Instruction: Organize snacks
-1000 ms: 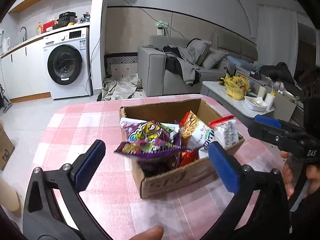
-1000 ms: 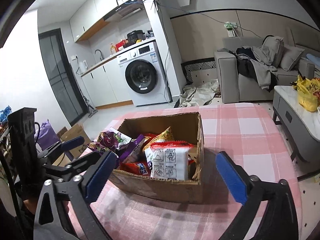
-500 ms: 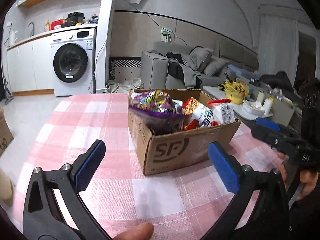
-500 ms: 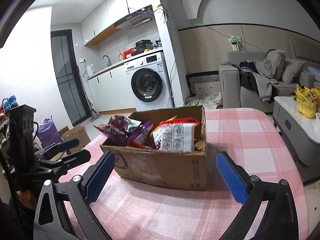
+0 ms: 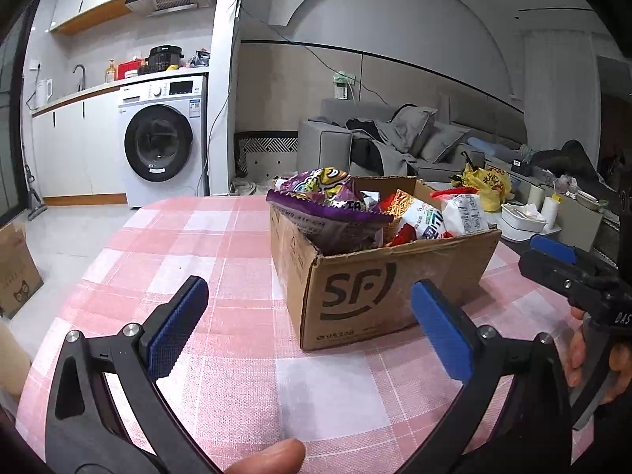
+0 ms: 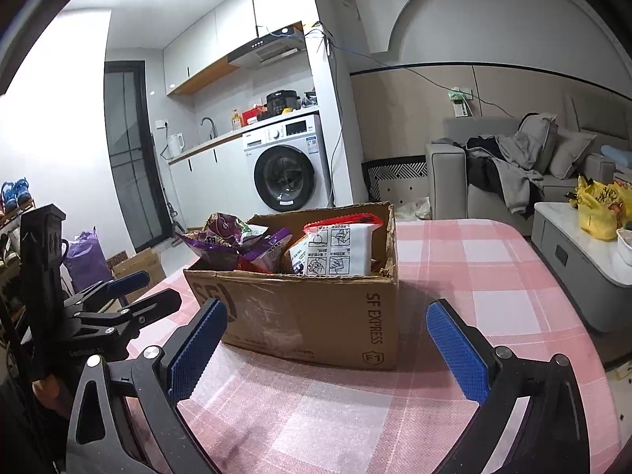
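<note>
Cardboard box [image 5: 379, 276] mid-table, table edge [image 6: 553, 276] near

Brown corrugated cardboard box [image 5: 379, 276], matt, creased along the top edge, printed in black ink. Glossy crinkled foil on the purple snack bag [image 5: 328, 205]; slick shiny plastic film on the white packet [image 6: 339, 251] and on the orange noodle pack [image 5: 414, 213]. Pink checked tablecloth [image 5: 221, 260], woven-looking, lightly textured, faint sheen. Matt black plastic on the left gripper [image 5: 308, 328] and the right gripper [image 6: 328, 351], with rough, knurled blue rubbery pads [image 5: 442, 331] and small bright metal screws. Smooth glossy white enamel on the washing machine [image 5: 162, 142], dark glass door. Soft grey cloth on the sofa [image 6: 493, 166]. Polished pale floor [image 5: 59, 233].
</note>
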